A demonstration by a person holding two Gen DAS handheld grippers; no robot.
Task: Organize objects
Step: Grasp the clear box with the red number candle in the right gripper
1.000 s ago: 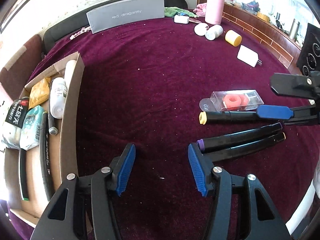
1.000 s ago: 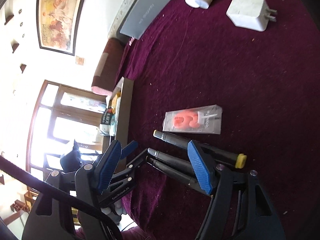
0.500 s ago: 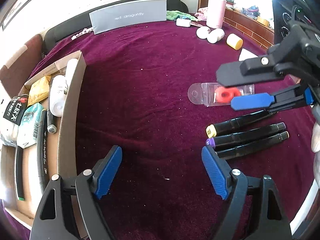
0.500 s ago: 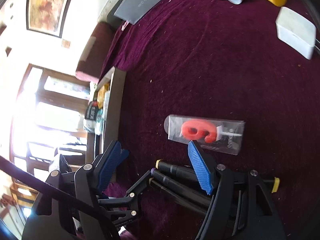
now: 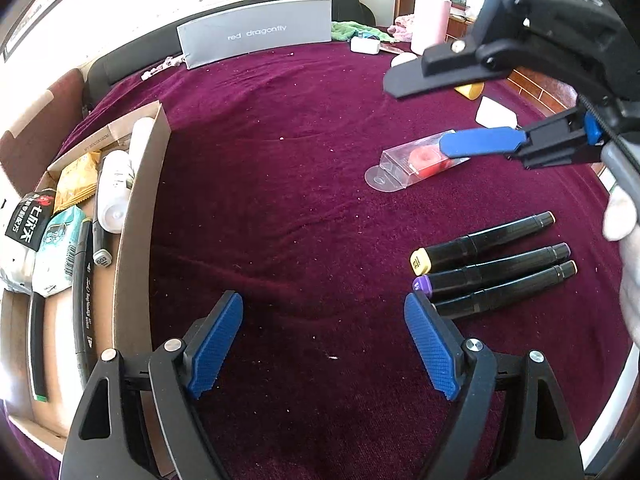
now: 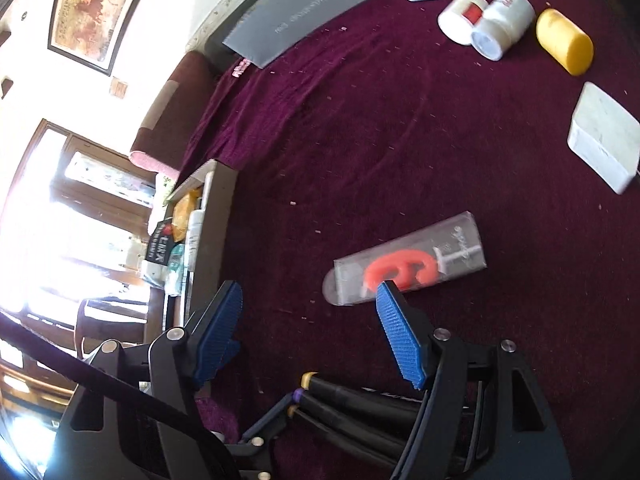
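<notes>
Three black markers [image 5: 492, 264] lie side by side on the purple cloth, with yellow and purple caps; they also show low in the right wrist view [image 6: 352, 404]. A clear case with a red candle [image 5: 416, 160] lies beyond them, also in the right wrist view [image 6: 408, 266]. My left gripper [image 5: 324, 344] is open and empty, just left of the markers. My right gripper [image 6: 308, 332] is open and empty, raised above the cloth near the clear case; it shows at the upper right of the left wrist view [image 5: 452, 112].
A cardboard box [image 5: 140, 216] at the left holds packets, a white bottle and pens. A grey board [image 5: 256, 40] stands at the back. White jars [image 6: 484, 24], a yellow cylinder [image 6: 564, 42], a white charger [image 6: 604, 136] and a pink bottle [image 5: 430, 24] lie at the far right.
My right gripper has lifted away from the yellow-capped marker and moved up toward the clear case. My left gripper has opened wider and drawn back a little.
</notes>
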